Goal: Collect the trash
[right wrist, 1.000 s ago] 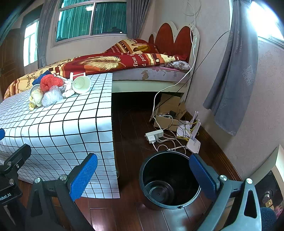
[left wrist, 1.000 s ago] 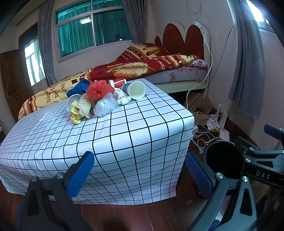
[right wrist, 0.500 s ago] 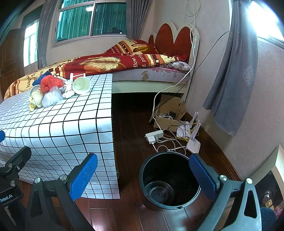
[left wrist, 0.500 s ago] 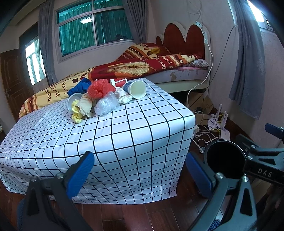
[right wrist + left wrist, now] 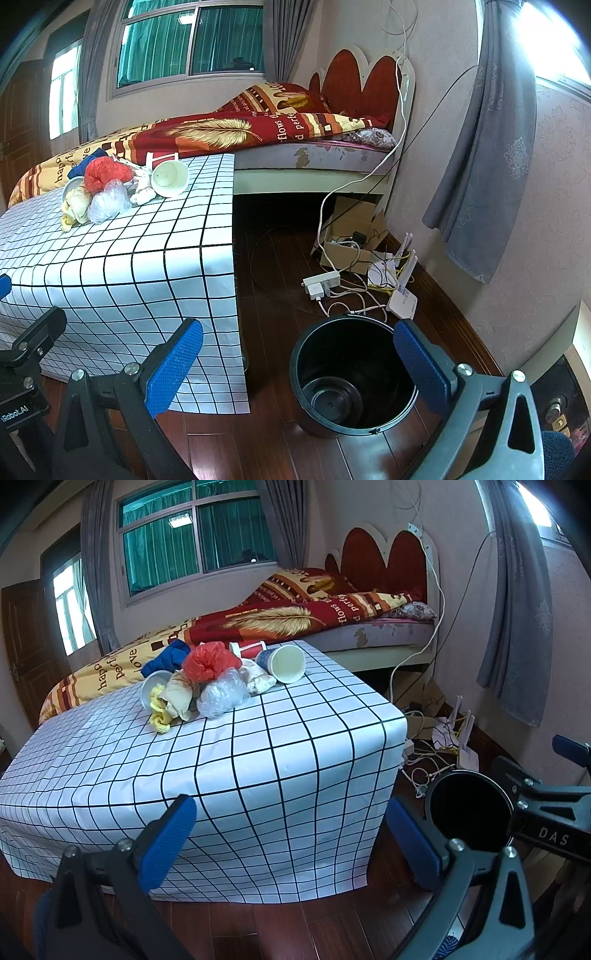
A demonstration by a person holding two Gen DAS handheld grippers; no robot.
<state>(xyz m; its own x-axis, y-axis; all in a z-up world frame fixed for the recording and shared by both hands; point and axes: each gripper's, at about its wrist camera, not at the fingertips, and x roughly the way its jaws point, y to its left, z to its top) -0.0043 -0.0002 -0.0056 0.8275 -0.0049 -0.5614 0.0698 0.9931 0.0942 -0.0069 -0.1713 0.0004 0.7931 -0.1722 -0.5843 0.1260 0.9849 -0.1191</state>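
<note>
A low table draped in a white black-grid cloth is being faced by both tools. A black round plastic bin is being kept on the wooden floor just right of the table, empty inside. The trash pile is being carried by the tabletop's far end: red crumpled plastic bag, clear crumpled bag, white paper cup lying on its side. The left gripper is being held wide apart, nothing gripped, short of the table edge. The right gripper is likewise being held wide, empty, over the bin.
</note>
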